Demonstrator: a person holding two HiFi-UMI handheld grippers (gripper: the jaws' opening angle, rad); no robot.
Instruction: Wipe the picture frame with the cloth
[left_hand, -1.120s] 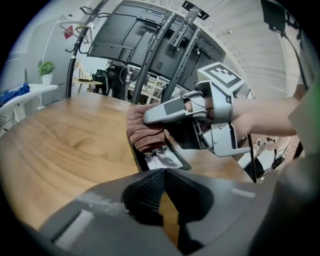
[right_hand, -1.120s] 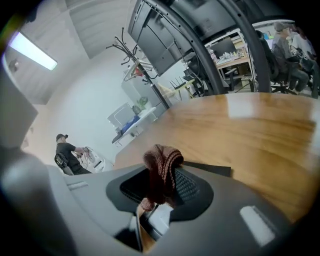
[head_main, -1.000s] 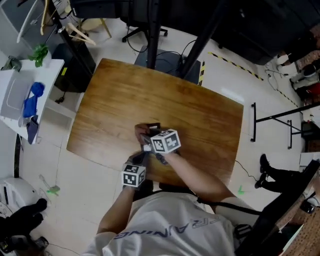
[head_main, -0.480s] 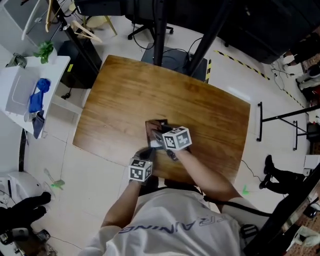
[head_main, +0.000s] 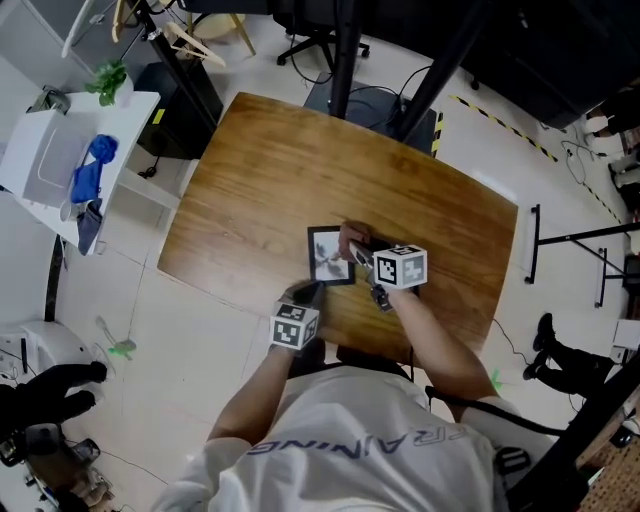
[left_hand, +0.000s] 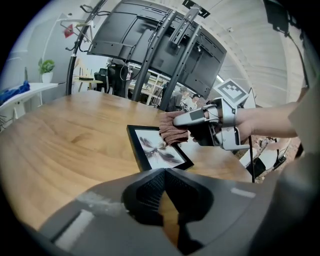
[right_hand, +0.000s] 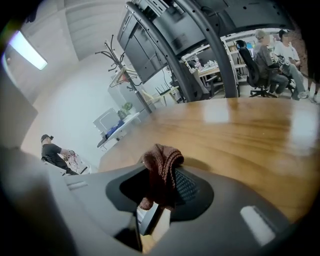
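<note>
A black picture frame (head_main: 329, 257) with a dragonfly print lies flat on the wooden table (head_main: 250, 190), near its front edge. My right gripper (head_main: 354, 247) is shut on a brown knitted cloth (head_main: 349, 238), which rests at the frame's right edge. In the left gripper view the cloth (left_hand: 173, 132) touches the frame's (left_hand: 156, 151) far corner, with the right gripper (left_hand: 200, 118) behind it. My left gripper (head_main: 306, 294) is shut and holds nothing, just short of the frame's near edge. In the right gripper view the cloth (right_hand: 161, 169) hangs between the jaws and hides most of the frame.
A white side table (head_main: 40, 160) with a blue cloth (head_main: 90, 165) stands left of the wooden table. Black stand legs (head_main: 345, 60) and cables lie on the floor behind it. A floor stand (head_main: 560, 240) and a person's shoes (head_main: 543, 345) are at the right.
The right gripper has moved right with the cloth, from over the frame to its right edge, baring the picture. The left gripper has stayed by the frame's near edge.
</note>
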